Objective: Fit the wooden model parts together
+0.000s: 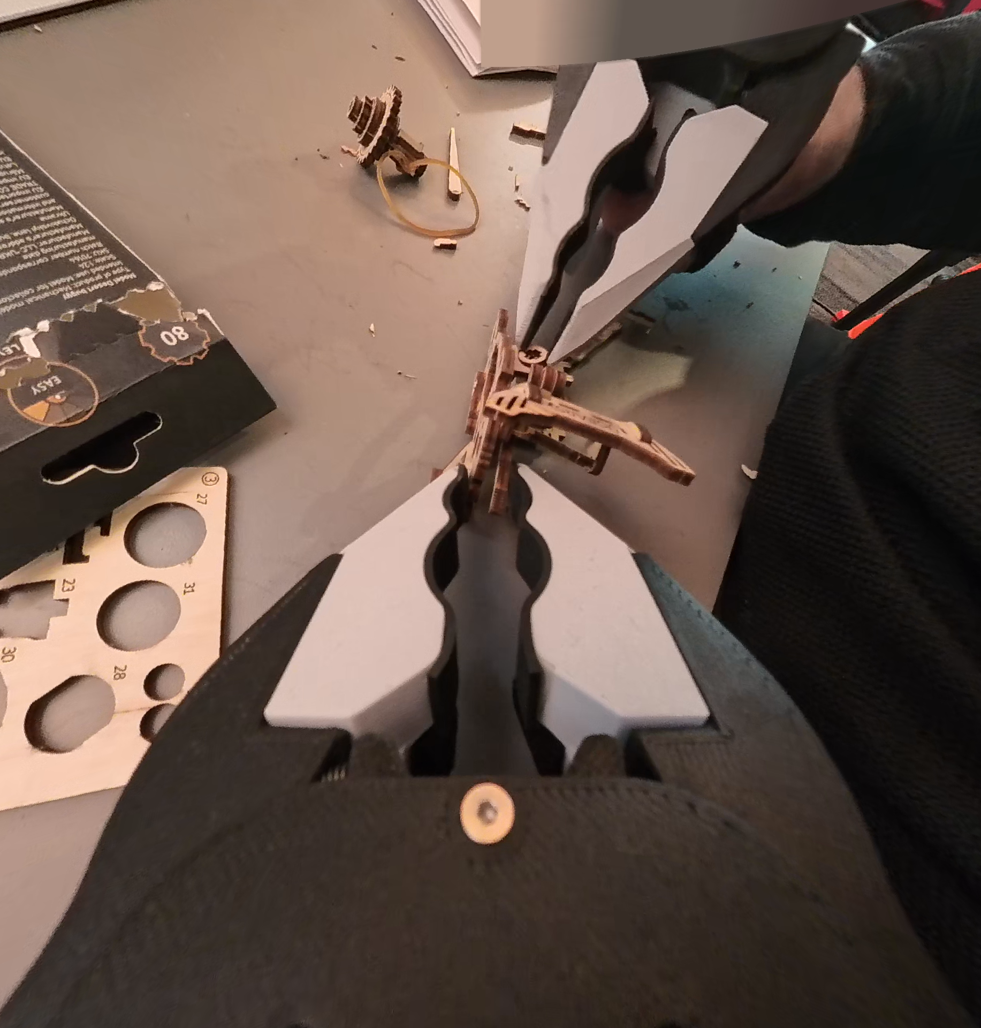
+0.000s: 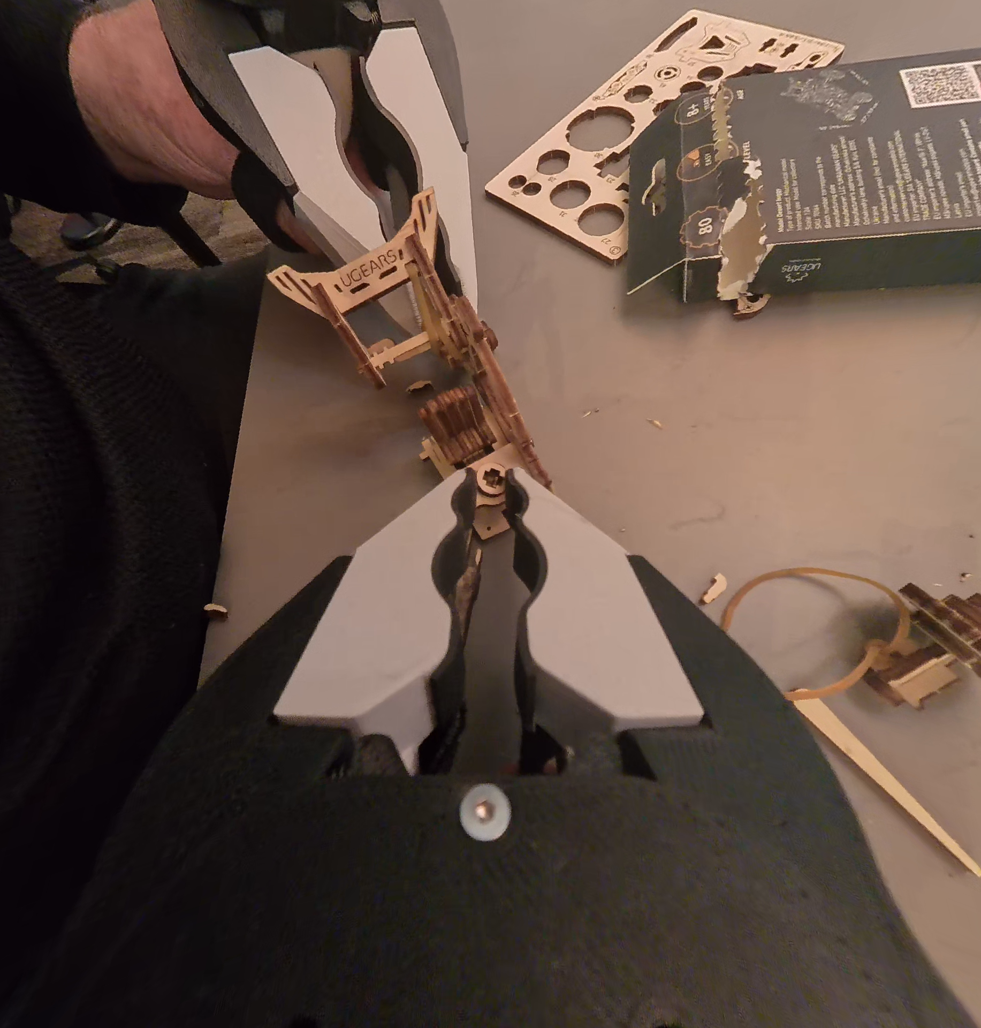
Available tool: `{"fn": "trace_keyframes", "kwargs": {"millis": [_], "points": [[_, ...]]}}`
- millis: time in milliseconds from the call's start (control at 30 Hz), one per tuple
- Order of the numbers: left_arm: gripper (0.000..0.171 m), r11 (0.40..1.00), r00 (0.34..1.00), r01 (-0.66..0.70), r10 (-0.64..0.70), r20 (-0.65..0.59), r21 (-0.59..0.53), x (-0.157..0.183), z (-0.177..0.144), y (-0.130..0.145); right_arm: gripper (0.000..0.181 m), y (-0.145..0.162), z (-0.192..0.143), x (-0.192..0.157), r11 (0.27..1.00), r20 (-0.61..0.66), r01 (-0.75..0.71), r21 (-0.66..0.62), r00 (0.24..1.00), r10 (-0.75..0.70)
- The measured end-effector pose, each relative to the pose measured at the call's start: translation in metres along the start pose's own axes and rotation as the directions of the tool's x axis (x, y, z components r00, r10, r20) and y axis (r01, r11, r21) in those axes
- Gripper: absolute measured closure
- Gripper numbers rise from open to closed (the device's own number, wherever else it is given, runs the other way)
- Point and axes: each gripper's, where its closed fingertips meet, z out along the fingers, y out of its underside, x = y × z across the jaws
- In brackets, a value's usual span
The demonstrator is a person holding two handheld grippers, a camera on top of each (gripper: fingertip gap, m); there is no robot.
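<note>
Grey table (image 1: 265,267) under dim, warm light.

A torn black box (image 2: 844,183) lying flat on the grey table (image 2: 755,445). Partly under it, a pale board (image 2: 582,161) full of round holes. Near the far side, a tan rubber band (image 2: 755,589), a thin pointed stick (image 2: 888,790). Tiny crumbs (image 1: 374,329) scattered about.

Open bench (image 2: 727,445): bare grey stretch right of the wooden model (image 2: 466,378).
Obstacles: torn box (image 2: 844,183) far right; rubber band (image 2: 810,628) and gear part (image 2: 944,639) near right.
</note>
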Motion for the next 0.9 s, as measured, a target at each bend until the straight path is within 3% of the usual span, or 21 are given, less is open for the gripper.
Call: {"fn": "trace_keyframes", "kwargs": {"millis": [567, 767, 900], "points": [[0.160, 1.000, 1.000, -0.004, 0.004, 0.001, 0.000, 0.0005, 0.0002, -0.0001, 0.181, -0.0003, -0.0010, -0.0040, 0.983, -0.118, 0.182, 0.001, 0.976, -0.181], [0.160, 1.000, 1.000, -0.008, 0.008, 0.007, -0.004, 0.0000, 0.0004, 0.0005, 0.181, 0.0015, 0.0004, -0.0053, 0.913, -0.205, 0.392, -0.112, 0.890, -0.408], [0.159, 1.000, 1.000, -0.011, 0.011, 0.009, -0.005, 0.0000, 0.0005, 0.0006, 0.181, 0.0022, 0.0005, -0.0053, 0.873, -0.212, 0.449, -0.188, 0.850, -0.483]]}}
